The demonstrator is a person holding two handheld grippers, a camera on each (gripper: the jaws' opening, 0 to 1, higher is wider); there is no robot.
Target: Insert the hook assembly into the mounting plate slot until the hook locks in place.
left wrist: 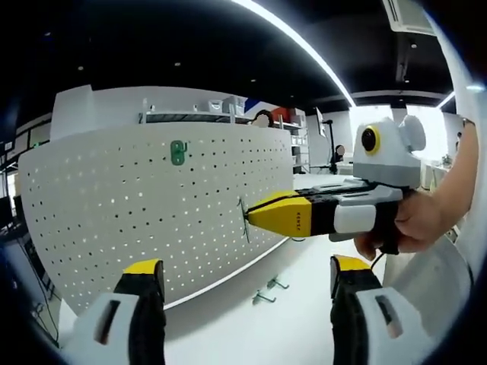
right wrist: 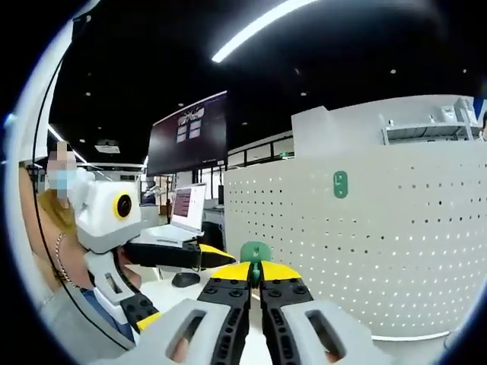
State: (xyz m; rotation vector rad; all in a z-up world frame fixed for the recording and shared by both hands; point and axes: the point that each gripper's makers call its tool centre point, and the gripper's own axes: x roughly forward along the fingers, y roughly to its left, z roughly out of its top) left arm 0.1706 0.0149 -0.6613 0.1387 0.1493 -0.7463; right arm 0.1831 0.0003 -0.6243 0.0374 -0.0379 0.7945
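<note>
The hook point(left wrist: 245, 219) was a thin metal wire piece pinched at the yellow tip of the right gripper point(left wrist: 251, 217), its long axis running roughly up and down in the left gripper view, just in front of the white pegboard point(left wrist: 137, 220); whether it touched the board could not be told. In the right gripper view the right gripper point(right wrist: 256, 275) had its jaws pressed together on a green plastic piece point(right wrist: 255, 253) that stood up between the yellow tips. A second green plate point(left wrist: 177, 152) sat flat on the upper part of the pegboard, upright, with slots in its face. The left gripper point(left wrist: 240, 274) hung below with its jaws spread wide apart and nothing between them. Two more metal hooks point(left wrist: 270, 290) lay on the white desk point(left wrist: 251, 327) near the foot of the pegboard. A hand point(left wrist: 411, 224) held the right gripper's handle. There was small dark lettering on that gripper's yellow tip, too small to read. Beyond the left gripper point(right wrist: 217, 265), which reached in from the left of the right gripper view, a laptop point(right wrist: 186, 213) stood open on a desk and a large dark screen point(right wrist: 188, 133) hung above it, its writing too small to read.
</note>
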